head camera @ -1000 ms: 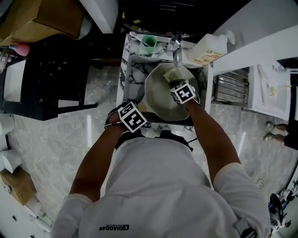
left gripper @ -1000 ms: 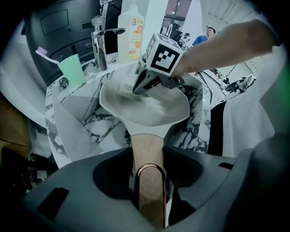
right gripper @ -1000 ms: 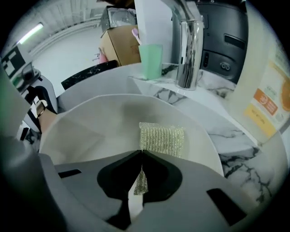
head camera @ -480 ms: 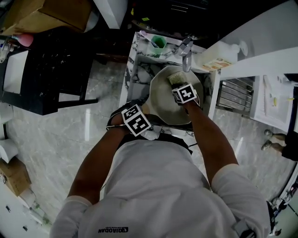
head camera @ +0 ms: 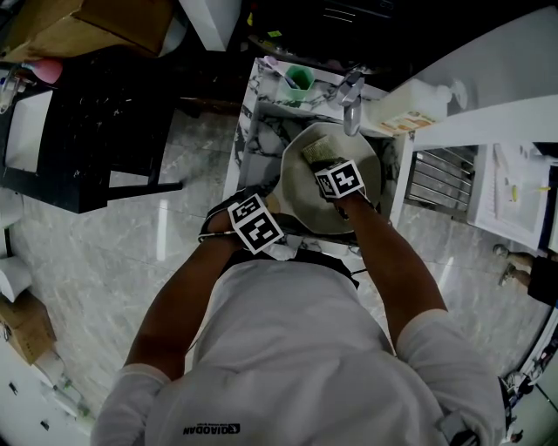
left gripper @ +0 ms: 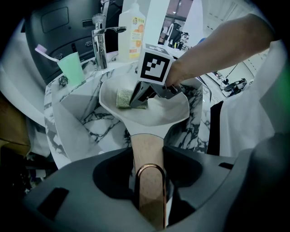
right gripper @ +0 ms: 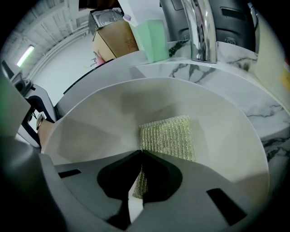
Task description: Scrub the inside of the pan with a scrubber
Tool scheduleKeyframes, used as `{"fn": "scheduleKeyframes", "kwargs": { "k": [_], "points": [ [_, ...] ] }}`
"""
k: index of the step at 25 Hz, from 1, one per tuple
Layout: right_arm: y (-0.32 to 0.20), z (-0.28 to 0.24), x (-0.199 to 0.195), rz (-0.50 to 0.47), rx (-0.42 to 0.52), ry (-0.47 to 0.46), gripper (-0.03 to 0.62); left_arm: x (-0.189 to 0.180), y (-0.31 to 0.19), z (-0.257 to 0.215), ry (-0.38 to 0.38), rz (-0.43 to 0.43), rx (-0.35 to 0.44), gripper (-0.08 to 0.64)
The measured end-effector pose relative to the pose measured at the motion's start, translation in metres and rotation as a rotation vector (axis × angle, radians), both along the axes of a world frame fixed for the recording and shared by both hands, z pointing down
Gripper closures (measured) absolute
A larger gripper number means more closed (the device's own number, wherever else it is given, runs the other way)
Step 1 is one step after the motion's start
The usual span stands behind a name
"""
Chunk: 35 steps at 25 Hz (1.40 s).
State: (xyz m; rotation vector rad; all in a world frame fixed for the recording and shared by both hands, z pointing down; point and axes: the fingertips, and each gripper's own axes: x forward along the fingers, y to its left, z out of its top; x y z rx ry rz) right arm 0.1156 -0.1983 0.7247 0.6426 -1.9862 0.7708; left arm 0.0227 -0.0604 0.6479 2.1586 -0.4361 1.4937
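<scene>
A marble-veined sink (head camera: 251, 131) is seen in a dim room with a pale, glossy tiled floor (head camera: 131, 261). A tap (head camera: 350, 91) stands at the sink's far rim, with a green cup (head camera: 301, 78) to its left and a white bottle (head camera: 410, 106) to its right. A toothbrush (left gripper: 45, 50) is leaned in the cup. A black table (head camera: 78, 131) is set to the left of the sink, and a cardboard box (head camera: 96, 26) lies beyond it.

A pale pan (head camera: 301, 196) is held over the basin, tilted towards the person. Its wooden handle (left gripper: 146, 152), tipped with a copper loop, is clamped between the jaws of the left gripper (left gripper: 147, 170), which is kept low at the near left of the sink. The right arm is stretched forward over the pan, and the right gripper (right gripper: 138, 181) is pointed down into the bowl. Its jaws are closed on the near edge of the scrubber (right gripper: 168, 136), a yellow-green mesh pad that is pressed flat against the inside of the pan, on the far side below the tap.

In the head view, the near rim of the sink is covered by the person's chest and shoulders. The basin floor is hidden under the pan. The print on the bottle cannot be read.
</scene>
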Motion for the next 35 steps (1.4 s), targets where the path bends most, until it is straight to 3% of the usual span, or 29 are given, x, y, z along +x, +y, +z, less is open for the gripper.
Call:
{"fn": "scheduleKeyframes", "kwargs": {
  "k": [12,21,30,35],
  "points": [
    [0.044,-0.009,-0.038,-0.044,-0.119,-0.150,0.546,0.000,0.000,0.000,0.001,0.001,-0.002,0.348],
    [0.057,-0.011,-0.049,-0.093,-0.113,-0.149,0.546,0.000,0.000,0.000,0.001,0.002,-0.001,0.348],
    [0.025,-0.047,-0.021,-0.058,0.060,-0.075,0.546,0.000,0.001,-0.001,0.004,0.003,0.002,0.348],
    [0.002,-0.064,0.027,-0.136,0.208,0.107,0.548,0.000,0.001,-0.001,0.004,0.003,0.000,0.348]
  ]
}}
